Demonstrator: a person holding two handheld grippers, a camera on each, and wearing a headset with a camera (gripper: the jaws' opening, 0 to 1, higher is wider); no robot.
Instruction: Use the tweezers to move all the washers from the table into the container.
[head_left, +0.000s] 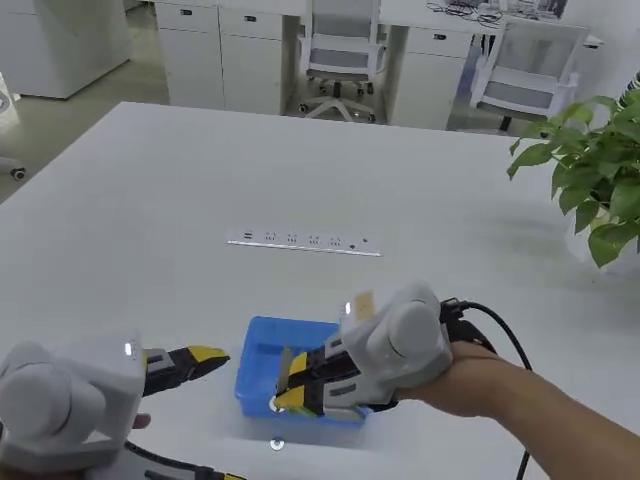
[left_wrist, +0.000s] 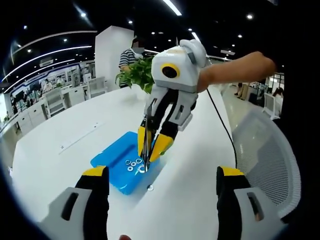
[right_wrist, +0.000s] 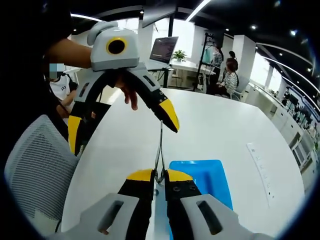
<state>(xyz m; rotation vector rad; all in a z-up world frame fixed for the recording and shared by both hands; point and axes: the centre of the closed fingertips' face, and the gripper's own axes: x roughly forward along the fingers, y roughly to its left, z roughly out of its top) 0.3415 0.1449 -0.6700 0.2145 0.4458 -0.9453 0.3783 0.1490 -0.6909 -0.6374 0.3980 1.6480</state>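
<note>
My right gripper (head_left: 290, 383) is shut on a pair of thin metal tweezers (right_wrist: 160, 148). It hangs over the near edge of the blue container (head_left: 262, 352). In the left gripper view the tweezers (left_wrist: 145, 152) point down, with their tips among several small washers (left_wrist: 133, 164) lying in the container (left_wrist: 112, 156). Whether the tips grip a washer is too small to tell. One washer (head_left: 277, 443) lies on the white table just in front of the container, also visible as a washer (left_wrist: 150, 188) in the left gripper view. My left gripper (head_left: 205, 415) stands open and holds nothing, left of the container.
A power strip (head_left: 303, 242) is set into the white table (head_left: 420, 200) beyond the container. A potted plant (head_left: 600, 180) stands at the right edge. Office chairs (head_left: 340, 55) and cabinets are behind the table. A cable (head_left: 500, 330) trails from the right gripper.
</note>
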